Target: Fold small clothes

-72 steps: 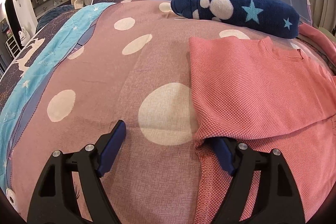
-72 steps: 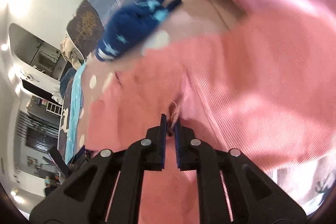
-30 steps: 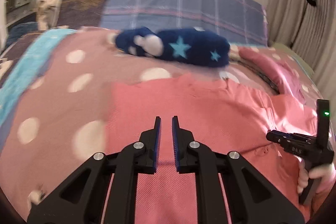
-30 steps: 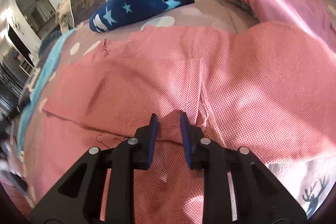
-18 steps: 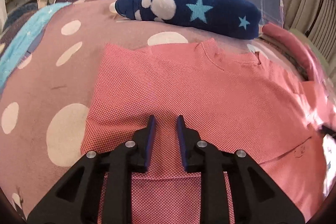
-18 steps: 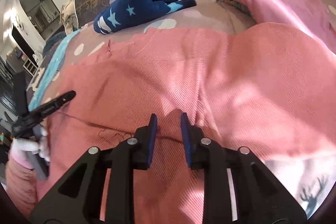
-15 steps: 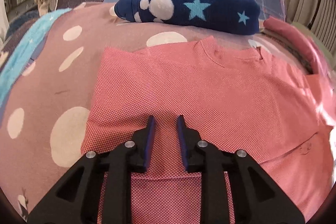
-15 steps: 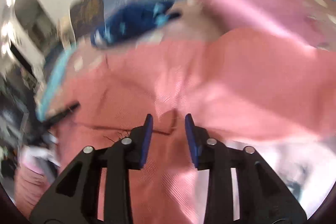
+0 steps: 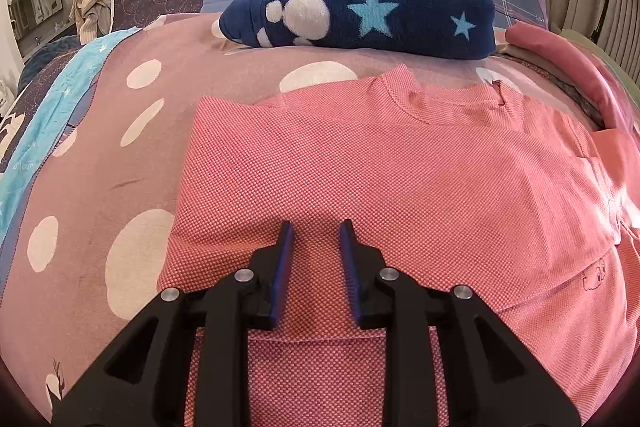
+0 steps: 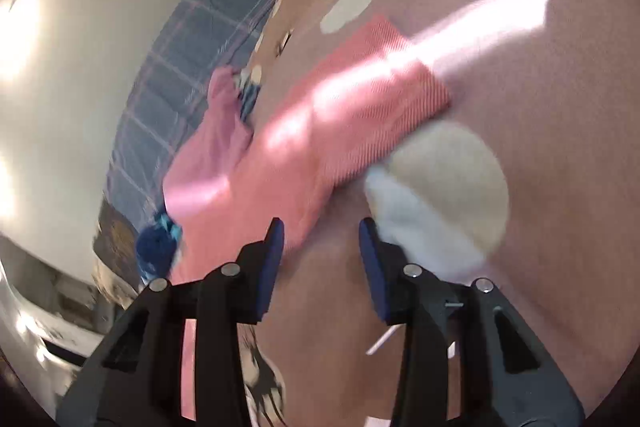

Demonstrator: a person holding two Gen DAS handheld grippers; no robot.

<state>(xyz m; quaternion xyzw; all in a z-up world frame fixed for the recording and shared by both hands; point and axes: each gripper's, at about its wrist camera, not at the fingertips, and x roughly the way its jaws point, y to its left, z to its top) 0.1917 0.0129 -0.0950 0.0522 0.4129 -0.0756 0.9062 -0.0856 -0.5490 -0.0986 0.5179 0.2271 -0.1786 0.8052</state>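
Left gripper (image 9: 316, 239), parted and empty, hovers over the pink shirt (image 9: 400, 179) on the bed (image 9: 100, 147). Right gripper (image 10: 322, 239), likewise parted, holds nothing. Soft, light knit; probably best pinched at an edge.

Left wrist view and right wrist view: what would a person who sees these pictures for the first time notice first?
The pink shirt fills the middle of the left wrist view, lying flat on the spotted bedspread, with the left hand-held gripper open just above it. Behind it lies a navy plush with stars. The right wrist view is blurred and tilted; the right hand-held gripper is open beside the shirt's edge.
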